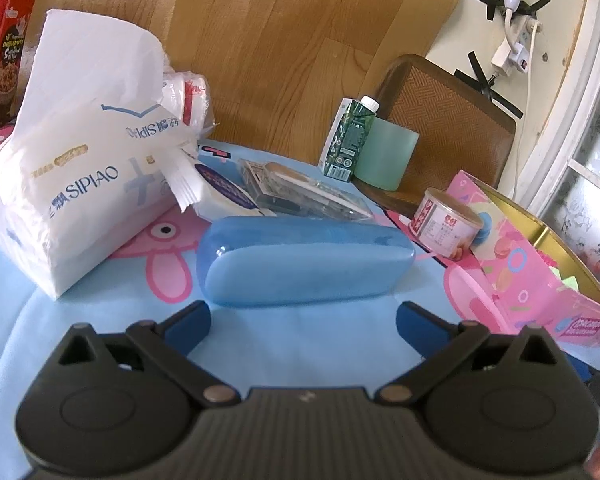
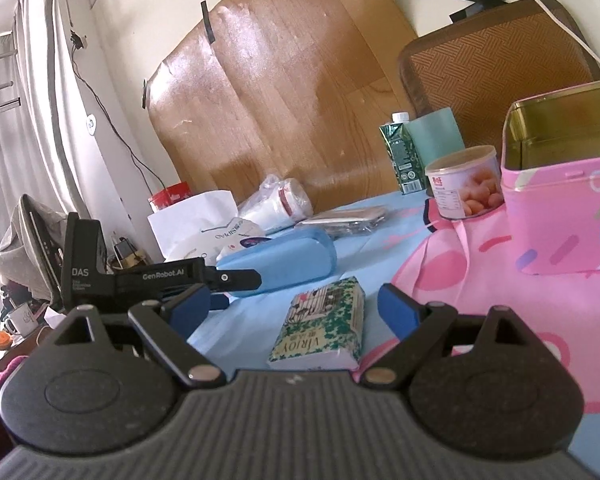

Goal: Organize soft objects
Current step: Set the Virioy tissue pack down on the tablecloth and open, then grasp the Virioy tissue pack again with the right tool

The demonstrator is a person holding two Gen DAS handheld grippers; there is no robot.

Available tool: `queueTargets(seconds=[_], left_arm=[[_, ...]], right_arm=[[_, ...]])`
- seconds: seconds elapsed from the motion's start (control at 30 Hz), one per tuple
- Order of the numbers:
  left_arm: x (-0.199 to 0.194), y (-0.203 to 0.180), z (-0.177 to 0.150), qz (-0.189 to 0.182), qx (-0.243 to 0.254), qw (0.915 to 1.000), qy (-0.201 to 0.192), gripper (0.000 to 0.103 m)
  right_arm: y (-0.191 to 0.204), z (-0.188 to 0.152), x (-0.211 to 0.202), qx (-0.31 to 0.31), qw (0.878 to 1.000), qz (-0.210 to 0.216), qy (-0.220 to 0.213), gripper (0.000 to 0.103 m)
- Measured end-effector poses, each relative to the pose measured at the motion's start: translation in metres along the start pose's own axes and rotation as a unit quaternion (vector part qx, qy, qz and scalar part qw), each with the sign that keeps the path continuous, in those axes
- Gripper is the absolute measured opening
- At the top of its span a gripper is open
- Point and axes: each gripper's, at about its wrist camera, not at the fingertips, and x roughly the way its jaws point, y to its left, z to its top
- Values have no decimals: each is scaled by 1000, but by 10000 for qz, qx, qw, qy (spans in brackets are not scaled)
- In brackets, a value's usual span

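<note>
A big white SIPIAO tissue pack (image 1: 60, 184) leans at the left of the blue cartoon cloth. A blue case (image 1: 303, 260) lies just ahead of my left gripper (image 1: 303, 320), which is open and holds nothing. In the right wrist view a small green-patterned tissue packet (image 2: 323, 324) lies on the cloth between the blue fingers of my right gripper (image 2: 296, 304). That gripper is open and its pads do not press the packet. A pink tin box (image 2: 563, 200) with a gold inside stands open to the right, also seen as the pink tin box (image 1: 539, 264). The left gripper's black body (image 2: 140, 276) shows at the left.
A clear plastic box (image 1: 300, 192), a small tin can (image 1: 447, 224), a green carton (image 1: 347, 140) and a pale green cup (image 1: 383, 156) stand further back. A wooden board and a woven chair back (image 1: 451, 120) rise behind the table. A red snack box (image 1: 0, 60) stands far left.
</note>
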Motion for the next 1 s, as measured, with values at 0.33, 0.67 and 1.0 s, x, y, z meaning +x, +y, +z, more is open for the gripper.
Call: queueTargets(seconds=[0.33,0.67,1.0], left_arm=[[1,-3,0,32,48,10000,9,103],[3,-4,-1,96,124,9999,1,103],[-4,-14,-4,284,230,9992,167,102]], right_arm=[[1,0,0,-22,10000,-89,18,93],[-5,1,2,88,9999,53,117,93],[6,-1,0,-213,9985,-436,252,93]])
